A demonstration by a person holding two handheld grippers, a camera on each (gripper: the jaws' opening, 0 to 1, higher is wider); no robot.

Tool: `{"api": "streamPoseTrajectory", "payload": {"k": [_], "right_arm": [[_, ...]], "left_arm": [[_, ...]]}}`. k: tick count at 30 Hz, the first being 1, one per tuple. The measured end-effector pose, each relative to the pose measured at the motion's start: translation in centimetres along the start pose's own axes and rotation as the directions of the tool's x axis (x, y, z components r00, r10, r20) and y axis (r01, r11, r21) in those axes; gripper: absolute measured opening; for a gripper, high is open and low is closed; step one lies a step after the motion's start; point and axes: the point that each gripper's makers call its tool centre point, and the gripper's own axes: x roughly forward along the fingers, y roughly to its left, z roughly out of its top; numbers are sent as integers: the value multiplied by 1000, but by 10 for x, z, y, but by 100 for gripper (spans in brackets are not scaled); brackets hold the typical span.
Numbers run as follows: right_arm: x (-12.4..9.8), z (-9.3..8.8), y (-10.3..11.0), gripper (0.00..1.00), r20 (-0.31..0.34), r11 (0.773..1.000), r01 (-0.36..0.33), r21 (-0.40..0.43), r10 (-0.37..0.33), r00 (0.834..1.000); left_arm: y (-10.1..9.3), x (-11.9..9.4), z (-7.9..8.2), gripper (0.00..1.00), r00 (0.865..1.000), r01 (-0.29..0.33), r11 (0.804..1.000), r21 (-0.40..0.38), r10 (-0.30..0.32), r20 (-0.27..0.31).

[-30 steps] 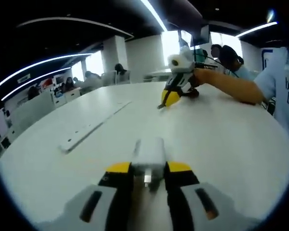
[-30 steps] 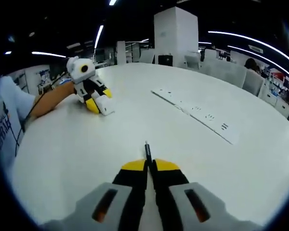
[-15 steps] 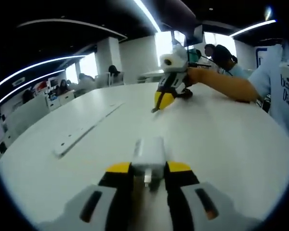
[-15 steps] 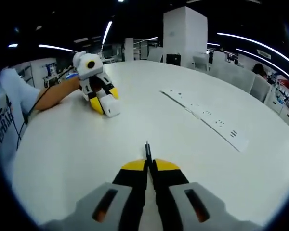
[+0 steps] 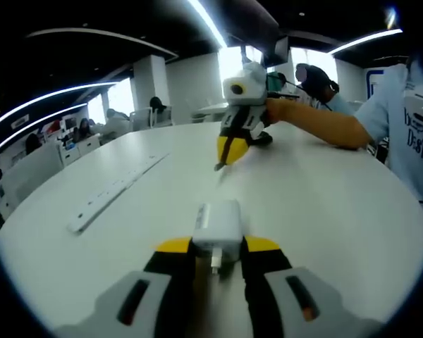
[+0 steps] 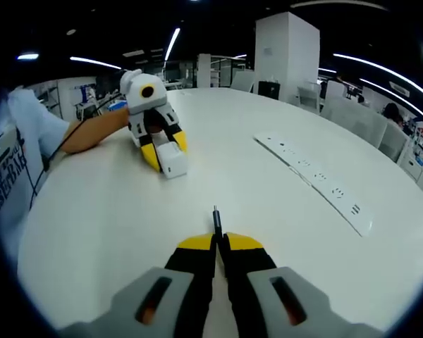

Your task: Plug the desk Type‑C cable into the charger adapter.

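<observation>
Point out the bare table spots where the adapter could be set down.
Free: the white table between the right hand-held gripper and the power strip. Crowded: around the left hand-held gripper clamping the adapter.

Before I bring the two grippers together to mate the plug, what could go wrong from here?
1. The right gripper pinches the thin dark Type-C cable plug near its tip; it could pivot or slip on contact.
2. The left gripper holds the white square charger adapter by one end, so a push may tilt it.
3. The adapter's port is not visible, so alignment is uncertain.
</observation>
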Motion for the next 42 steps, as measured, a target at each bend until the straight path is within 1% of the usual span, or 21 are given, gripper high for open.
{"api": "streamPoseTrajectory", "payload": {"k": [11,19,28,42], "right_arm": [[2,7,7,7,11,999,-30,-25,30,1000],[4,11,17,7,8,997,-59,-48,60,998],[5,16,28,7,13,992,-102,-78,103,995],[8,21,38,7,12,984,-133,-120,136,991]], "left_arm": [[-6,3,1,27,1000,28,1000,5,-28,0],[-12,5,3,27,999,50,999,9,-50,1],[-14,5,3,27,998,64,998,9,-64,4],[-17,6,4,27,997,81,997,4,-81,4]]}}
